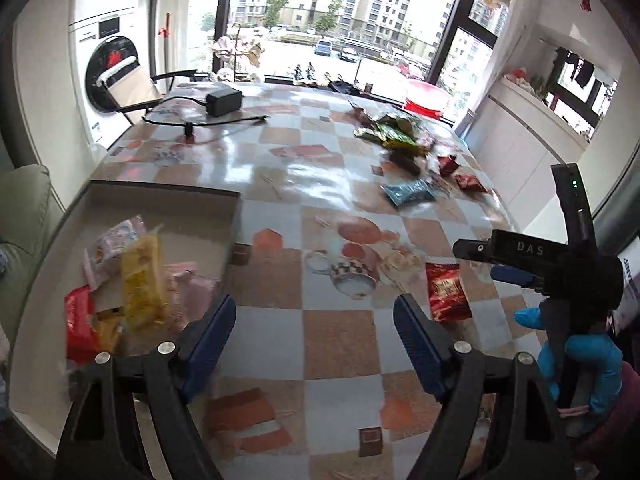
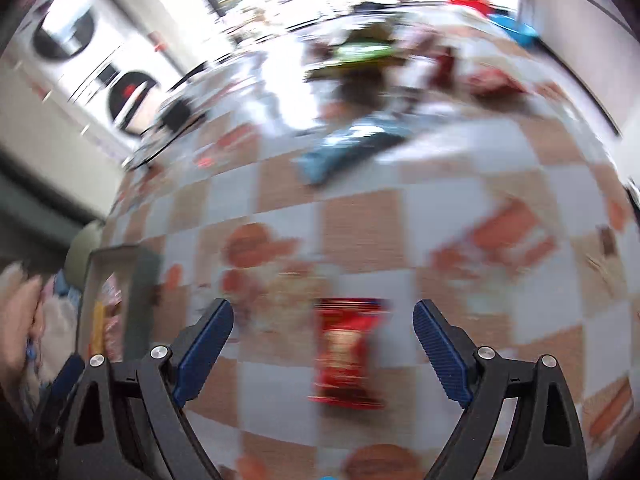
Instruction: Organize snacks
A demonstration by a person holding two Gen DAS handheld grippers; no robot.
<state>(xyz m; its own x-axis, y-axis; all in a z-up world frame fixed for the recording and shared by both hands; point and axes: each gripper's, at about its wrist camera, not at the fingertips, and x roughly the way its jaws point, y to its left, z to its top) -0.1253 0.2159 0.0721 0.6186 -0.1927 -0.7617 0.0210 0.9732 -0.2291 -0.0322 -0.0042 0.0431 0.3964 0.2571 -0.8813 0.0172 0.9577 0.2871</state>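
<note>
- As loose snacks lie toward the worktop's (image 1: 340, 332) far right corner, the right gripper (image 2: 323, 316), jaws wide and empty, straddles a red packet (image 2: 347, 354).
- Left gripper (image 1: 315, 312), jaws open, empty, beside the box (image 1: 168, 194) collecting packets.

Glossy checked tabletop (image 1: 332, 332); shiny red foil packet (image 2: 347, 356); matt cardboard box (image 1: 168, 200); ribbed blue plastic pads (image 1: 416, 344).

Both wrist cameras look steeply down and forward across the checkered table (image 1: 340, 328) toward the window. The left view sits near the table's left edge, over the box (image 1: 168, 200); the right view, blurred, hangs closer above the red packet (image 2: 346, 356), which both share.
</note>
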